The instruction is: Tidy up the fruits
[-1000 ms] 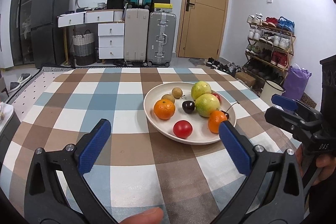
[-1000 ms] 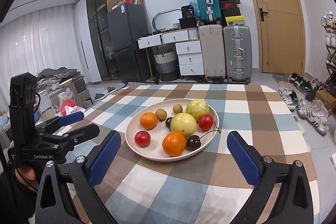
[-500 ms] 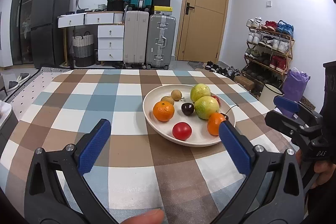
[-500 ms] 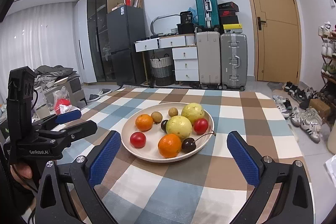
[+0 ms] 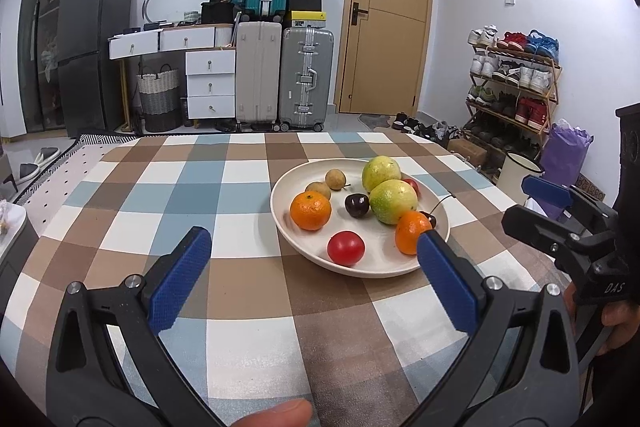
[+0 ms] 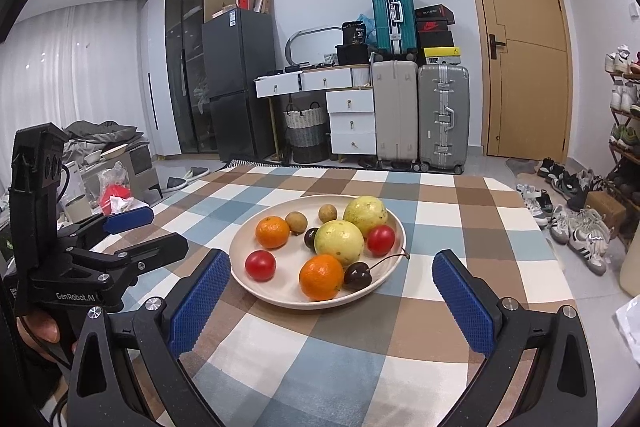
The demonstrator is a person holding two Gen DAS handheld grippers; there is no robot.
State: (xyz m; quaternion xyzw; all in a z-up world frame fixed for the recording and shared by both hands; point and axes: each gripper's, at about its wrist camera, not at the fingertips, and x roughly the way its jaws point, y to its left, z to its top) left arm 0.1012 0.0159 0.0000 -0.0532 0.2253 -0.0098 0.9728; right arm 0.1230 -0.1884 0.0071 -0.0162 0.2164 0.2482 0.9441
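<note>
A cream plate (image 5: 408, 265) (image 6: 248, 279) sits on the checked tablecloth and holds the fruit: two oranges (image 5: 311, 210) (image 6: 321, 277), two yellow-green guavas (image 5: 393, 201) (image 6: 339, 242), red tomatoes (image 5: 345, 247) (image 6: 260, 265), dark cherries (image 5: 357, 205) (image 6: 357, 275) and small brown longans (image 5: 335, 179) (image 6: 296, 221). My left gripper (image 5: 312, 243) is open, held above the cloth just short of the plate's near left rim. My right gripper (image 6: 330, 265) is open too, its fingers framing the plate's near edge. Neither holds anything. Each gripper also shows at the side of the other's view.
The checked table (image 5: 160, 195) (image 6: 460, 211) stretches left and behind the plate. Suitcases (image 5: 306, 79), white drawers (image 5: 210, 83) and a door (image 5: 386, 15) stand at the back. A shoe rack (image 5: 516, 83) and purple bag (image 5: 564, 151) lie right; clutter (image 6: 116, 195) lies left.
Both grippers have drawn back and risen slightly, so the plate looks a little farther off. Their jaws stay open and the fruit has not moved.
</note>
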